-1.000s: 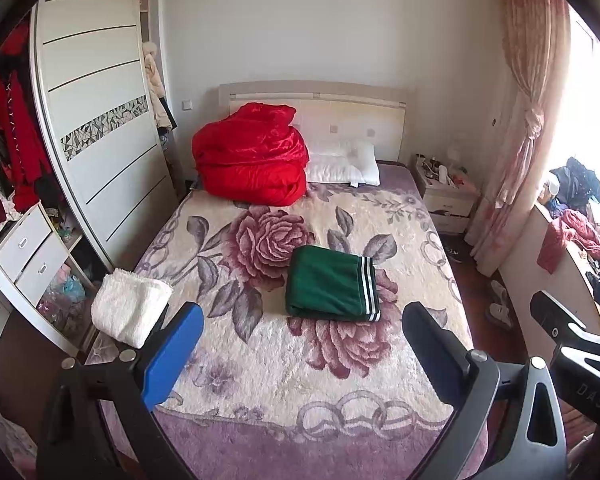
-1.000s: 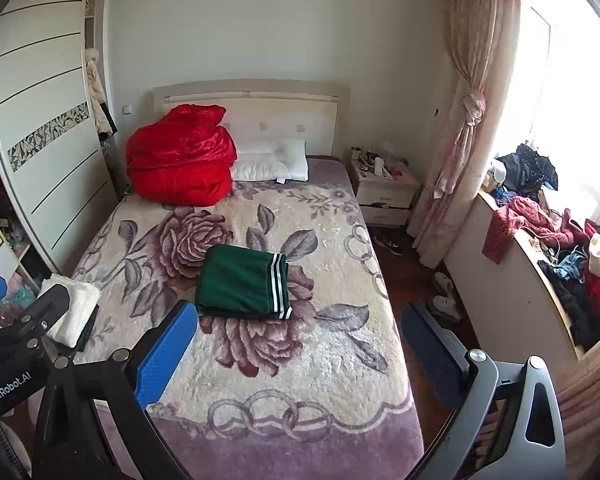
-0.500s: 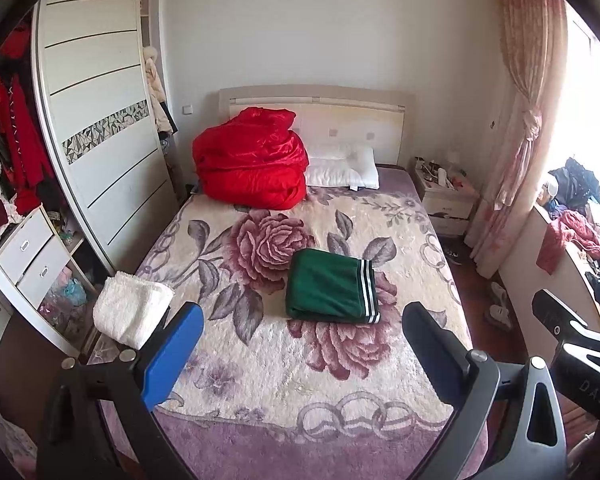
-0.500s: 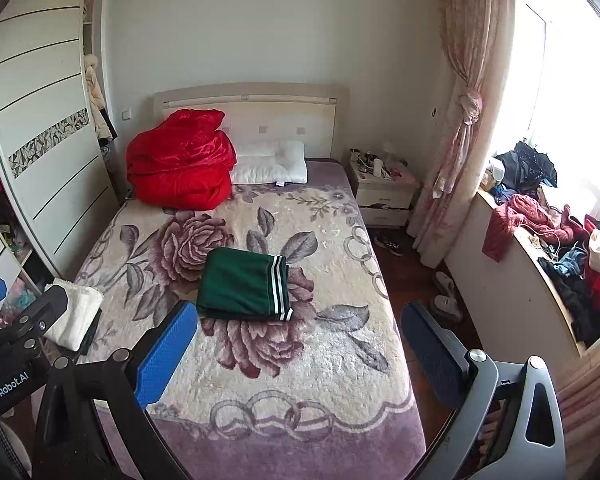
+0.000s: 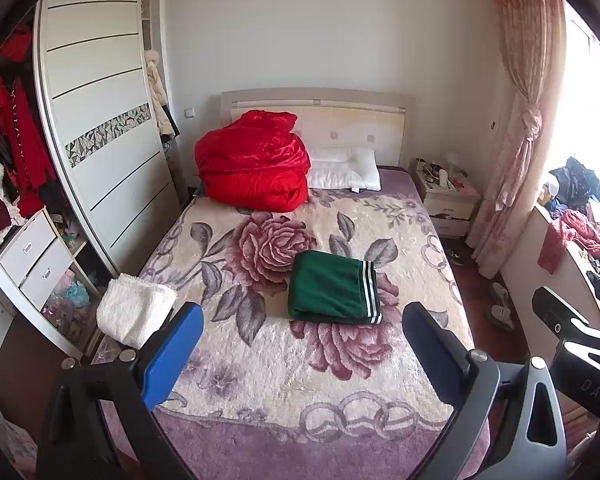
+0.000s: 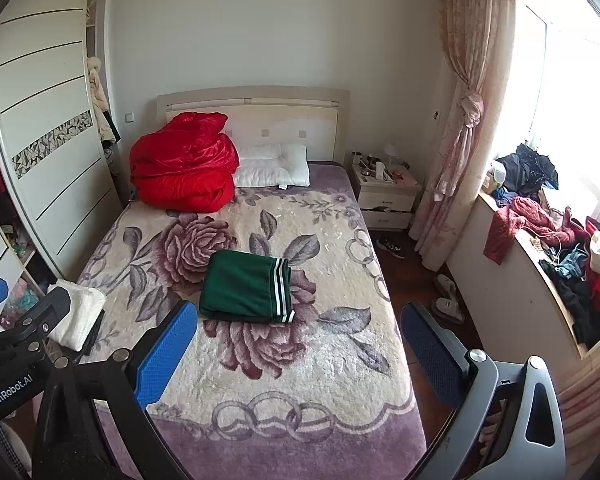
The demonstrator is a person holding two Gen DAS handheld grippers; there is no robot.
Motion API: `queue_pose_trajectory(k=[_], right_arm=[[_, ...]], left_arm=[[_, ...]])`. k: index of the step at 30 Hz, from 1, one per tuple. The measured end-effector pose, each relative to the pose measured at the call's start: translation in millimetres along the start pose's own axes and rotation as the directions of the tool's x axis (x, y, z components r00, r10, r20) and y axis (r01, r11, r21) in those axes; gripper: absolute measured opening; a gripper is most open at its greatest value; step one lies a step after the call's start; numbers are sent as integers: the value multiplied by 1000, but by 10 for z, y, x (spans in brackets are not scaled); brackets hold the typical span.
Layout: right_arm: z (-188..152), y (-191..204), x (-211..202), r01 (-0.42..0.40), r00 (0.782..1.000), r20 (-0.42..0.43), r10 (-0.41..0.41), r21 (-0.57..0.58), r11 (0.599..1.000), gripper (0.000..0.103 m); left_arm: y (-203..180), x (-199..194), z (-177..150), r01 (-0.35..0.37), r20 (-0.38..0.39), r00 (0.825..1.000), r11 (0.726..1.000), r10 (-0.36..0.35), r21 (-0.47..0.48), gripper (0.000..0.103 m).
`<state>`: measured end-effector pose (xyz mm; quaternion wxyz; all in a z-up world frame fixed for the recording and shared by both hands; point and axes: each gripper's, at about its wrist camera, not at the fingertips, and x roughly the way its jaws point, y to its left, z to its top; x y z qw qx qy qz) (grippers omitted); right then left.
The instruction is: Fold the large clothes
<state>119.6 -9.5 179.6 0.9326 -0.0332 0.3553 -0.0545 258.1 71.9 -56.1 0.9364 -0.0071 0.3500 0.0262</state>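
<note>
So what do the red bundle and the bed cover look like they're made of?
Red bundle: likely satin or a silky synthetic, since its creases catch glossy highlights. Bed cover: apparently thick plush fleece, with a matte, fuzzy pile sculpted around the roses.

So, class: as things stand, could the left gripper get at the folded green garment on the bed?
Probably yes. The left gripper is open and empty, and only bare floral blanket lies between it and the green garment, though it hangs well short and must move forward.

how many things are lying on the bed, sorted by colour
red: 1, the bunched shiny red quilt
white: 2, the white pillow and the folded fluffy white towel
green: 1, the folded green garment with white stripes
total: 4
</note>
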Motion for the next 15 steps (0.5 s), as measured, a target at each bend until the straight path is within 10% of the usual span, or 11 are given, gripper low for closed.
queue_pose_trajectory(k=[15], right_arm=[[-84,2,-118,3,1000,2,-3,9,1000,103]], left_arm=[[52,-97,-49,-14,16,1000,1000,14,-1,102]])
